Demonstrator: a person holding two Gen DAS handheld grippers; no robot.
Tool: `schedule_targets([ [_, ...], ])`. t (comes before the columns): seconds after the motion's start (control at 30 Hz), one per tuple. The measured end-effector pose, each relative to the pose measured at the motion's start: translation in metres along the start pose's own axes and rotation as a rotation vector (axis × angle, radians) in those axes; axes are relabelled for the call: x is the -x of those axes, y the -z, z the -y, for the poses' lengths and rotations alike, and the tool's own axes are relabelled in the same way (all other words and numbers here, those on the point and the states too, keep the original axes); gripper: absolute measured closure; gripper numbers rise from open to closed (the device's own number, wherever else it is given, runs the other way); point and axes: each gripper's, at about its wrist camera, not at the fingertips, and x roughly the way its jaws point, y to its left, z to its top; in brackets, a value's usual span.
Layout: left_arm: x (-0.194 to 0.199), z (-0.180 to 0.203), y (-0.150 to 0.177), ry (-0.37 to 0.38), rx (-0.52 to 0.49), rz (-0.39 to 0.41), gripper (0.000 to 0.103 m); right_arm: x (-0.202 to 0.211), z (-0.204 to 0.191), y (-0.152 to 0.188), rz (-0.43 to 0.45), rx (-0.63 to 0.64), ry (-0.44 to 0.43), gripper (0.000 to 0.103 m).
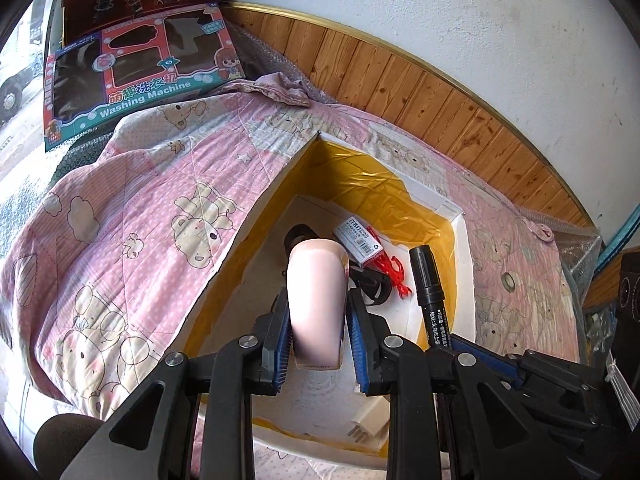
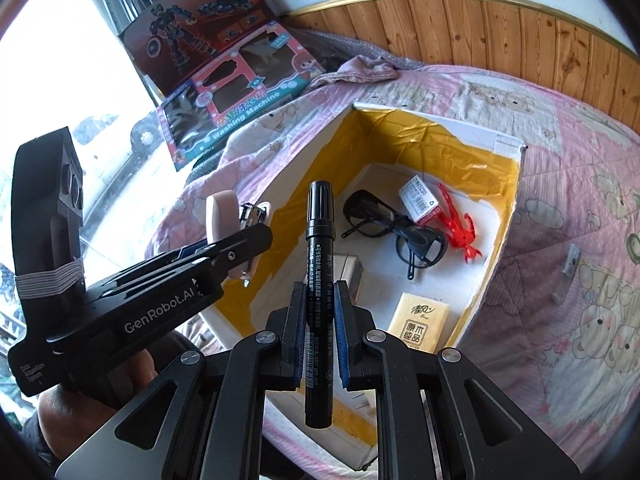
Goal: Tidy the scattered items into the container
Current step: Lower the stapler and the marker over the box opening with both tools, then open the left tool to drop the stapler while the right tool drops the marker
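- Left wrist view: the left gripper (image 1: 316,312) is pinching a pale pink stapler (image 1: 317,300) between its blue pads, long axis running straight out along the fingers, away from the camera.
- Directly beneath and beyond it sits the container (image 1: 256,216), a white box lined with yellow tape, resting on a pink bear-print quilt (image 1: 140,208).
- Already down in the box, on the far side: black glasses (image 1: 370,280), a small white card box (image 1: 358,242) and a red plastic toy (image 1: 394,278).
- At the right, a black marker (image 1: 428,280) pokes up over the box's right part, held by the other tool.
- Right wrist view: the right gripper (image 2: 318,312) is clamped on that marker (image 2: 318,280), cap pointing away, long axis in line with the fingers and aimed at the box interior.
- The box's open mouth (image 2: 500,216) lies just ahead and below; a yellow tissue pack (image 2: 424,316) lies near, with the glasses, card box and red toy farther back.
- To the left, the left gripper (image 2: 234,236) hangs over the box's near-left edge with the stapler (image 2: 222,216) in its grip.
- My read: both items are above the container, so each drop turns on what lies below the tongs. The stapler looks poised over bare floor at the left; the marker's tip points toward the glasses, so lowering before letting go seems wise.
- A toy carton marked "Washing Machine" (image 2: 240,108) sits far left, off the quilt.
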Motion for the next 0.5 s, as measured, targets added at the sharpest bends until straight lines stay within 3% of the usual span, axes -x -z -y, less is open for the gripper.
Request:
schedule_targets([
  [0.5, -0.02, -0.006, 0.005, -0.098, -0.064, -0.067, 0.076, -0.029, 0.0, -0.009, -0.039, -0.006, 0.061, 0.09],
])
